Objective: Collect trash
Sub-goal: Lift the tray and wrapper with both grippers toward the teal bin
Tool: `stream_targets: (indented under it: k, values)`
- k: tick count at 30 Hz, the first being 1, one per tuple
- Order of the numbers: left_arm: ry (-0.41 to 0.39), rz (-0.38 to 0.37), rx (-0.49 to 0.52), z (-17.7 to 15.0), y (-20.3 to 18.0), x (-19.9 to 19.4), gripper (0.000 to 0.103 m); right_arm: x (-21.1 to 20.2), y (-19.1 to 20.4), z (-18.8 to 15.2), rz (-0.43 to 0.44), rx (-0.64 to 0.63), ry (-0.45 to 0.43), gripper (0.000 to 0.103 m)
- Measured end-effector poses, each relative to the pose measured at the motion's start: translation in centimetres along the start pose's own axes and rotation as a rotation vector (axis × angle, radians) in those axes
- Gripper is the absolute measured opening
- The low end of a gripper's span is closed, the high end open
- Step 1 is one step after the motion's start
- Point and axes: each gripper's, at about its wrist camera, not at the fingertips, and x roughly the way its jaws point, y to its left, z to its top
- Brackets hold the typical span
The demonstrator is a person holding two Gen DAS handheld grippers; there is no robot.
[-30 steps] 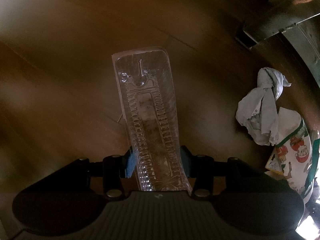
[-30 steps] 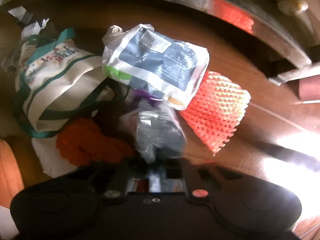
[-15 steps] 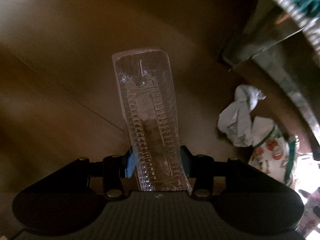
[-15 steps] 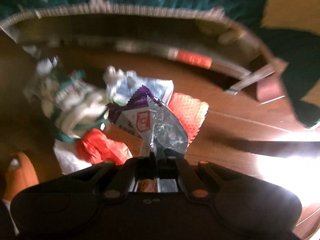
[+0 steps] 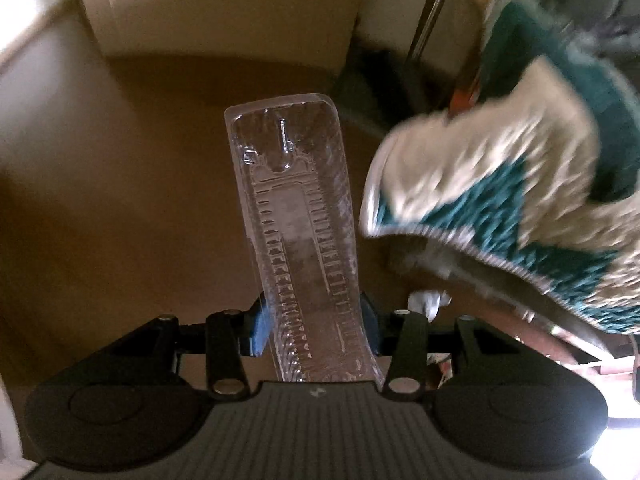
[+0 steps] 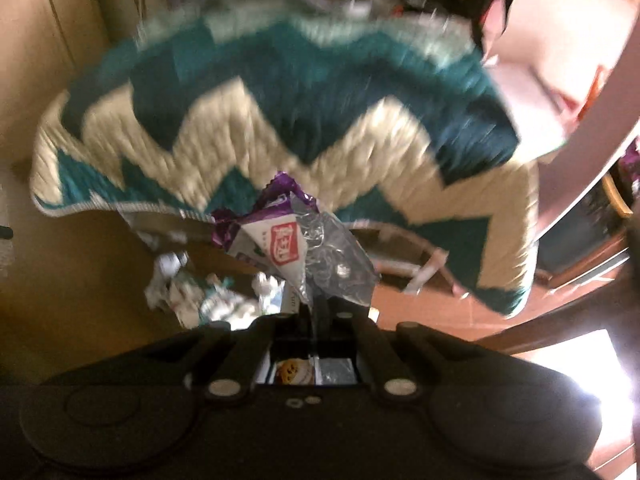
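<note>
Left gripper (image 5: 316, 330): jaws part-way closed, clamped on the near end of a clear plastic blister tray (image 5: 294, 220). The blue pads (image 5: 259, 330) press its two long edges. The tray's long axis runs straight out along the fingers, away from the hand, with its far rounded end clear of everything below.

Right gripper (image 6: 320, 316): jaws fully together, pinching a bunch of snack wrappers (image 6: 296, 240): one purple, one white with a red logo, one crinkled clear film. The bunch stands up and forward out of the fingertips.

Both hands are loaded, so neither can take another piece. Judgement: the coming move is a carry to a bin or bag, and no receptacle shows in either view, so which hand is nearer to it cannot be told.

Beyond the right gripper, down on the brown wood floor (image 6: 100, 264), the remaining litter pile (image 6: 212, 296) lies below and to the left of the held wrappers. It is pale, blurred and partly cut off by the gripper body; single items cannot be told apart. In the left view one white scrap (image 5: 428, 300) shows just past the right finger.

Farther out, a teal-and-cream zigzag blanket (image 6: 304, 108) overhangs a metal frame edge, possibly a bed, smeared by motion blur. Pale wall (image 5: 224, 8) at the back.
</note>
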Motion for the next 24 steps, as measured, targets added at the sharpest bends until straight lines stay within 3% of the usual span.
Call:
stream_targets:
  k: [4,7,13,24]
  values:
    - [-0.110,-0.026,0.074,2.0,-1.2,-6.2,0.045,-5.5,-0.4,0.7,0.022,-0.002,-0.080,0.000]
    - [-0.166,-0.086,0.107,3.0,-3.0,-11.0,0.045,-10.0,-0.9,1.0,0.034,-0.004,-0.134,0.000]
    - [-0.270,-0.206,0.273,2.4,-9.8,-20.4,0.045,-18.6,-3.0,1.1,0.030,0.027,-0.247,0.000]
    - [-0.265,-0.503,0.570,-2.3,-26.4,-33.9,0.046,-31.4,-10.6,1.7,-0.049,0.108,-0.437,0.000]
